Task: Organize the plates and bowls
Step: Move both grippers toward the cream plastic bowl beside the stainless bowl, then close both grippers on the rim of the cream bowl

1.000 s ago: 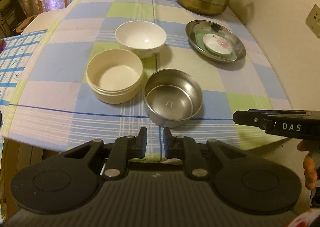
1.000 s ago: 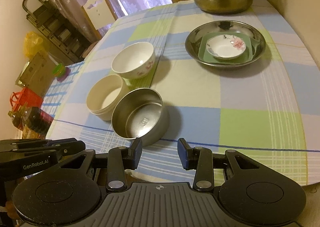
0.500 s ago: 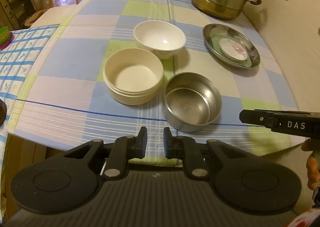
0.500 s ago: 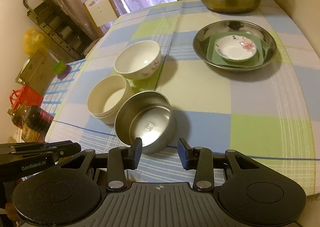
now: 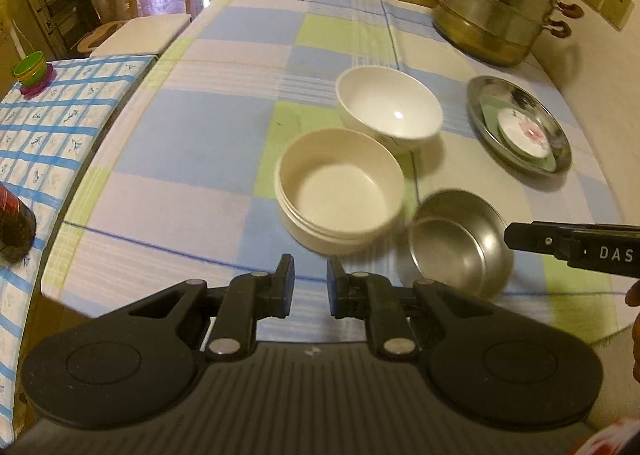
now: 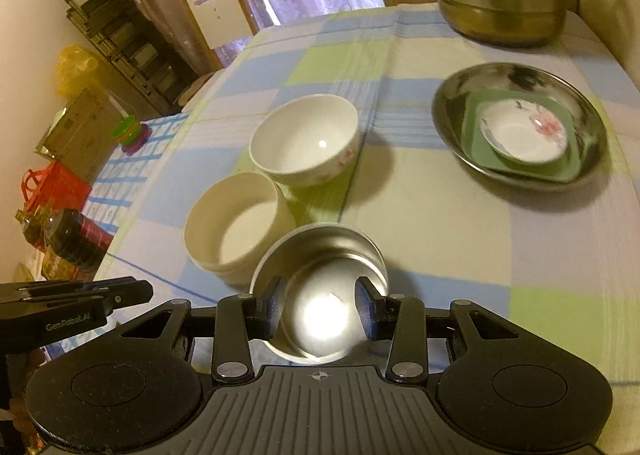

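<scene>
Checked table (image 5: 192, 159) carries steel bowl (image 6: 320, 295) near its front edge, touching the cream bowl (image 6: 236, 223); right tool (image 6: 322, 309) spread apart over it, left tool (image 5: 310, 283) narrowly parted, empty.

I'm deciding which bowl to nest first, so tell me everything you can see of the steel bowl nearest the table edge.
The steel bowl is round, shiny metal with a flat bottom, straight low walls and a thin rim. It sits upright and empty on the checked tablecloth, near the table's front edge. A bright glare hides its floor. It sits close against the cream bowl; whether they touch is unclear. The right gripper hovers over it, jaws open above its interior, not visibly gripping.
</scene>
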Motion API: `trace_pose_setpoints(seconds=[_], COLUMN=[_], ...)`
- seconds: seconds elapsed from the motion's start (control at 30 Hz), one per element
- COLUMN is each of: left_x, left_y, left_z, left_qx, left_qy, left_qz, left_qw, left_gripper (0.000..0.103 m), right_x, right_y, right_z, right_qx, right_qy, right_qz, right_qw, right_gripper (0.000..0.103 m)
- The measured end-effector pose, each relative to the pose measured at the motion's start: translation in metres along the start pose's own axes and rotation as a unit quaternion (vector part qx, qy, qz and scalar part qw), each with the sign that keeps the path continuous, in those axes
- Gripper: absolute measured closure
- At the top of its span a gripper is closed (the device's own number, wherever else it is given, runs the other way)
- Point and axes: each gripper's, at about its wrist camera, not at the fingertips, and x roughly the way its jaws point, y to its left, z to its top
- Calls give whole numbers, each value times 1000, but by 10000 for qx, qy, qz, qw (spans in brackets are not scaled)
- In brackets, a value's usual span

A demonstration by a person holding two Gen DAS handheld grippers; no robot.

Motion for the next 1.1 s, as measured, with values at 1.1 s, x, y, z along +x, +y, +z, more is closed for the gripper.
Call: trace_pose_setpoints(seconds=[1.1], left_x=[84], left_y=[37], left_z=[49], left_qx=[-192], left_qy=[369], left_qz=[-334], left_qw=[9986], left_gripper=[81], right_x=[112], right_y=[37], right_z=[48], right_qx=[-210], right_qy=[307], right_qz=[137], right_qw=[9992], right_gripper=[64])
